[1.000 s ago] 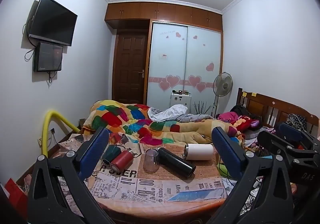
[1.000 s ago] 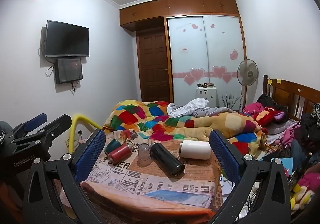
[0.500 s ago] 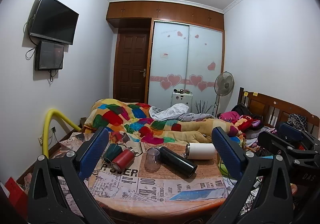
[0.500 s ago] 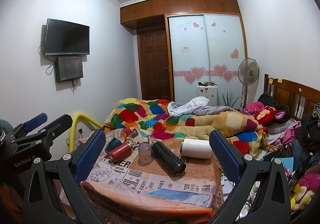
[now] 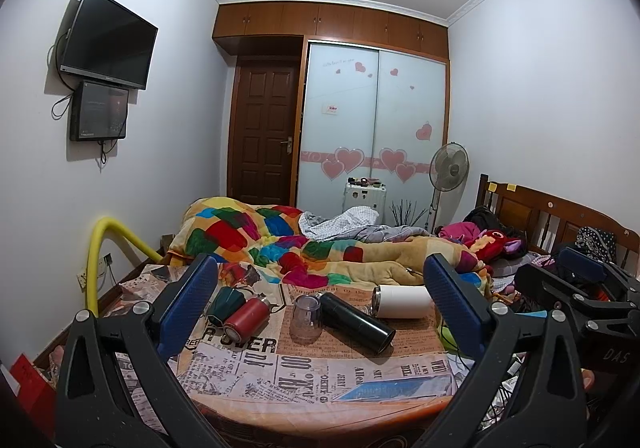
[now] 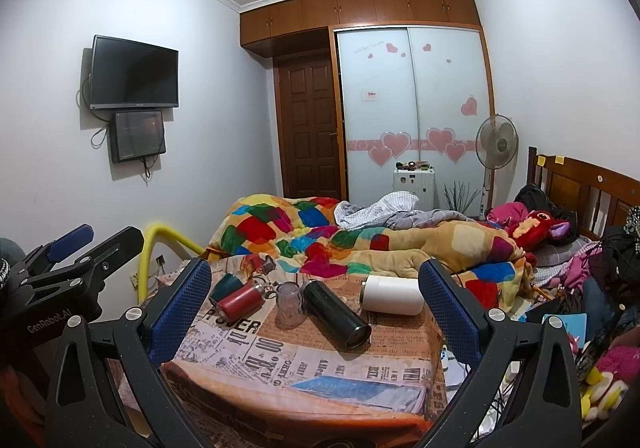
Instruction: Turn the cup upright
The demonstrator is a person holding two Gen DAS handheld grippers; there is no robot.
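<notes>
A clear cup [image 5: 306,318] stands upside down on the newspaper-covered table [image 5: 280,372]; it also shows in the right wrist view [image 6: 289,304]. Around it lie a black flask [image 5: 356,321], a white tumbler [image 5: 402,302], a red bottle [image 5: 246,318] and a dark green cup [image 5: 227,300], all on their sides. My left gripper [image 5: 320,304] is open and empty, held back from the table's near edge. My right gripper [image 6: 316,296] is open and empty too, also short of the table.
A bed with a colourful quilt [image 5: 280,244] lies just behind the table. A yellow hose [image 5: 100,252] arcs at the left. A wooden headboard [image 5: 552,212] and piled clothes are at the right. A fan [image 5: 449,168] stands by the wardrobe.
Both views have shifted slightly, so the table sits a little lower and closer in the frames. No object on the table has moved. Both grippers stay open.
</notes>
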